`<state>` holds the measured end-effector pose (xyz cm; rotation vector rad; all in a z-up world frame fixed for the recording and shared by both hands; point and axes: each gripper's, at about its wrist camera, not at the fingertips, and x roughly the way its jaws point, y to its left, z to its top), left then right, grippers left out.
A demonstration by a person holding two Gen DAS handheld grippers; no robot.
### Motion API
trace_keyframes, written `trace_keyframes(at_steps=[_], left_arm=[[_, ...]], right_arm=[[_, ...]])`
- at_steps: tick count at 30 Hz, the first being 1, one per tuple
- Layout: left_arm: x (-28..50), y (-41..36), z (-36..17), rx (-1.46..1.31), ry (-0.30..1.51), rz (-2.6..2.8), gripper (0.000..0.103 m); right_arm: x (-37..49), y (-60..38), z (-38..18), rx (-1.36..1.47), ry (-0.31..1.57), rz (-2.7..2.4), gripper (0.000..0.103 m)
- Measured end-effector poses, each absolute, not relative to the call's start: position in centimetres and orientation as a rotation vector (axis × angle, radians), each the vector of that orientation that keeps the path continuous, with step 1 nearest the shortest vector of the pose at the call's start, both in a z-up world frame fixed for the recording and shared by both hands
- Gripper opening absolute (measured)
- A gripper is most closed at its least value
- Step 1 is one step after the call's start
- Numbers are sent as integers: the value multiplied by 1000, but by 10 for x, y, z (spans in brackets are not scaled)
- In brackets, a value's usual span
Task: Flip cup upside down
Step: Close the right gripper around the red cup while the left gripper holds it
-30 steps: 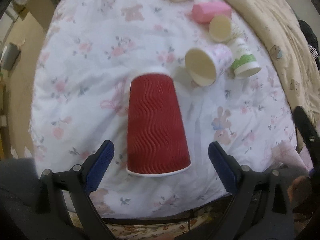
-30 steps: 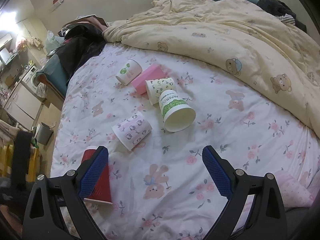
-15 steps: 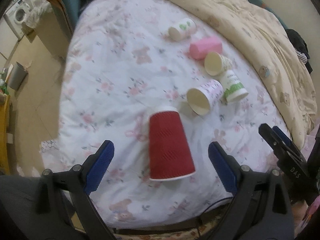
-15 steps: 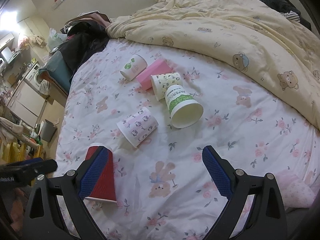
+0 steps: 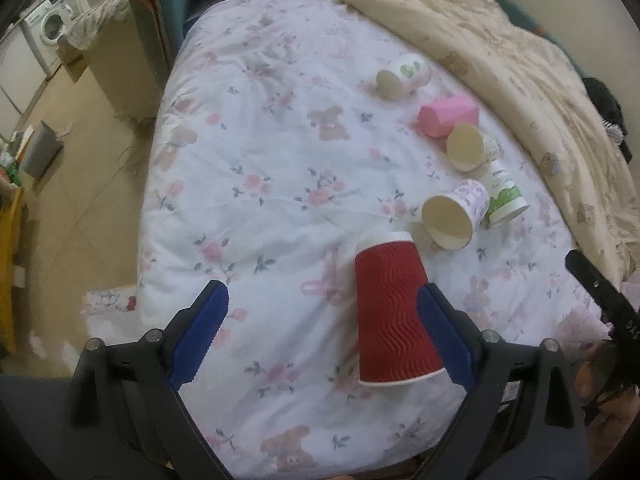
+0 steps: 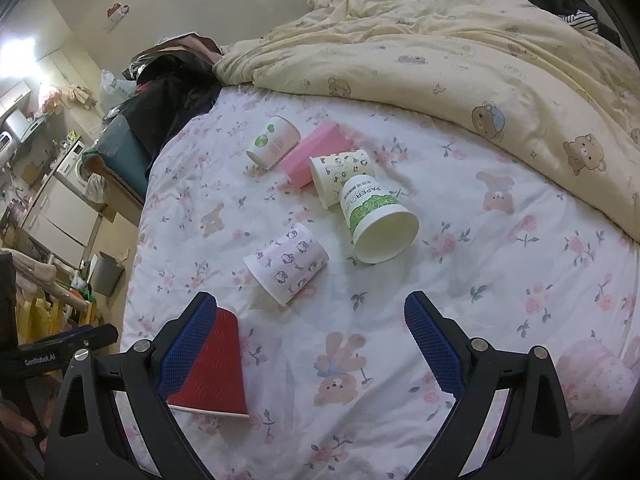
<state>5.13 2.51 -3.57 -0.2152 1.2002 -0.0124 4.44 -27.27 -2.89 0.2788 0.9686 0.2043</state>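
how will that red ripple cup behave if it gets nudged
The red cup stands rim-down on the soft quilt, so it probably tips easily. Paper, likely light and crushable. Its ribbed wall should resist slipping; once toppled it would probably roll in a curve.

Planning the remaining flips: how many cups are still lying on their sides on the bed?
5, unless the quilt hides more: leaf-print cup farthest back, pink cup, panda-print cup, green-label cup, purple-print cup. The red cup stands rim-down.
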Motion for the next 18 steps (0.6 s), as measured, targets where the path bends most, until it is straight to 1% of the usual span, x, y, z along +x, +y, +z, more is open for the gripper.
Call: trace_keyframes(at_steps=[6, 7, 9, 12, 15, 18], left_arm=[[54, 28, -31, -240, 1158, -36, 93], [55, 29, -32, -243, 1161, -31, 93], [57, 35, -33, -273, 1172, -10, 93], [58, 47, -35, -335, 1194, 6, 93], [58, 62, -36, -380, 1208, 43, 93], [58, 72, -38, -407, 1217, 74, 93]], right_arm=[[47, -261, -32, 252, 984, 265, 97], [47, -258, -33, 250, 998, 288, 96], [49, -247, -36, 242, 1048, 347, 93], [56, -227, -42, 210, 1132, 409, 93], [69, -203, -52, 236, 1258, 484, 84], [86, -180, -69, 267, 1406, 509, 83]])
